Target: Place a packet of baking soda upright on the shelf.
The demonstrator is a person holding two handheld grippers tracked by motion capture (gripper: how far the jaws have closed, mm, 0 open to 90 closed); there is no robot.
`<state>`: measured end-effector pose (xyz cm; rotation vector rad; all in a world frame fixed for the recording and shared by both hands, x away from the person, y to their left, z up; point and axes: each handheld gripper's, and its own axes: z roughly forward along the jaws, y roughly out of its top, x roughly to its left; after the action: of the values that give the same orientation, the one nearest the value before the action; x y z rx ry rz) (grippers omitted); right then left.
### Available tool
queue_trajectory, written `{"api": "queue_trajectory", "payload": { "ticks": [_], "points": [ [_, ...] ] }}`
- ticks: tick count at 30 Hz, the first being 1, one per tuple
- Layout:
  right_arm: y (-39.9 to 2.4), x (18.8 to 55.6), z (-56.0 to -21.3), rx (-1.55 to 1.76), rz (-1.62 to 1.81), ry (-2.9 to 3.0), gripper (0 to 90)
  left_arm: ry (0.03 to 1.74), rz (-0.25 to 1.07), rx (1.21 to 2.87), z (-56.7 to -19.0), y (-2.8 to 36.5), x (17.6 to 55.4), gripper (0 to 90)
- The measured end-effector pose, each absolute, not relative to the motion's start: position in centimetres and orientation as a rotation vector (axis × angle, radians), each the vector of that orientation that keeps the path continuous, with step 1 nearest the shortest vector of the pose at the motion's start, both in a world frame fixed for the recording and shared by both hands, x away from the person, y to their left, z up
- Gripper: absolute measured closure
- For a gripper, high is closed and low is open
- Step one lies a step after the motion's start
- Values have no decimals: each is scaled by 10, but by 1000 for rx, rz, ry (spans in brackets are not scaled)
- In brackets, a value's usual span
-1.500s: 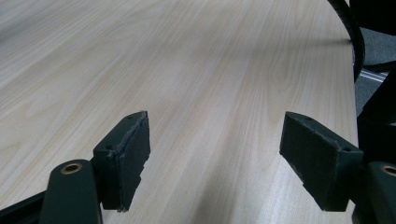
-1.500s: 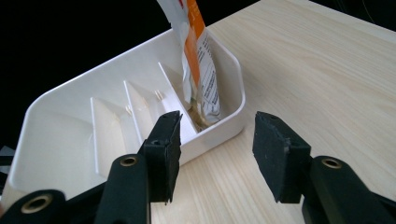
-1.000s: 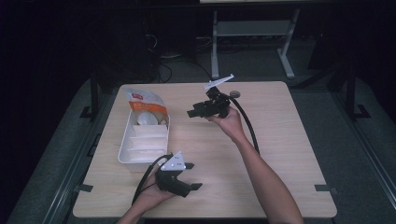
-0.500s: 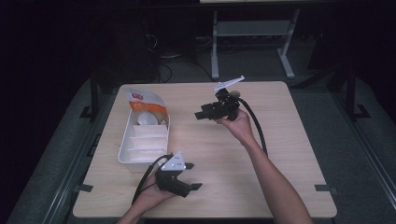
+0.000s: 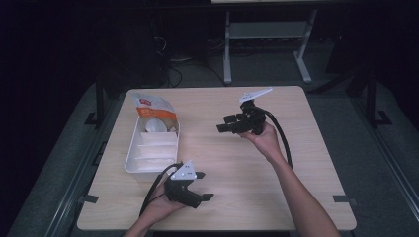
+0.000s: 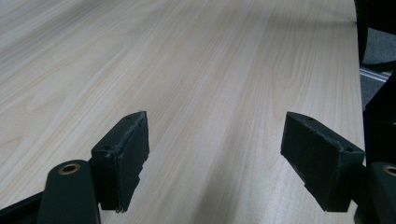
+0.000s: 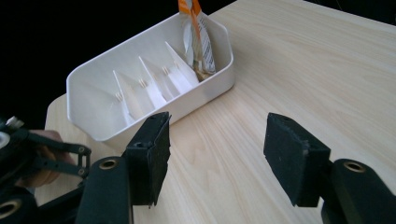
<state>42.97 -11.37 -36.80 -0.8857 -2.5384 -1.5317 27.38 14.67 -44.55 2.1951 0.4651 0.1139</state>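
Pale wood-grain bench (image 5: 222, 163) carries a white divided plastic tray (image 5: 132, 160) at left; an orange-and-white snack pouch (image 5: 154, 114) stands in its far compartment. Left tool (image 5: 200, 196), jaws apart and empty, rests near the tray's near end. Right tool (image 5: 223, 127), jaws just opened wider and empty, points toward the pouch, well apart.

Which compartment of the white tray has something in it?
The far end compartment of the tray: it holds the orange-and-white bag, standing up. The other compartments look empty.
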Motion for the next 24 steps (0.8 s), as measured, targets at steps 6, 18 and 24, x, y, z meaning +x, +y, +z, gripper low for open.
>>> {"api": "queue_trajectory", "payload": {
  "ticks": [6,18,24],
  "points": [
    [-125,421,-370,-902,-1533,-2537,389,469,117,2197,-446,147,274,230],
    [-145,405,-380,-935,-1514,-2534,383,473,115,2195,-446,148,275,228],
    [-154,396,-383,-949,-1499,-2547,380,476,114,2192,-446,147,275,227]
  ]
}}
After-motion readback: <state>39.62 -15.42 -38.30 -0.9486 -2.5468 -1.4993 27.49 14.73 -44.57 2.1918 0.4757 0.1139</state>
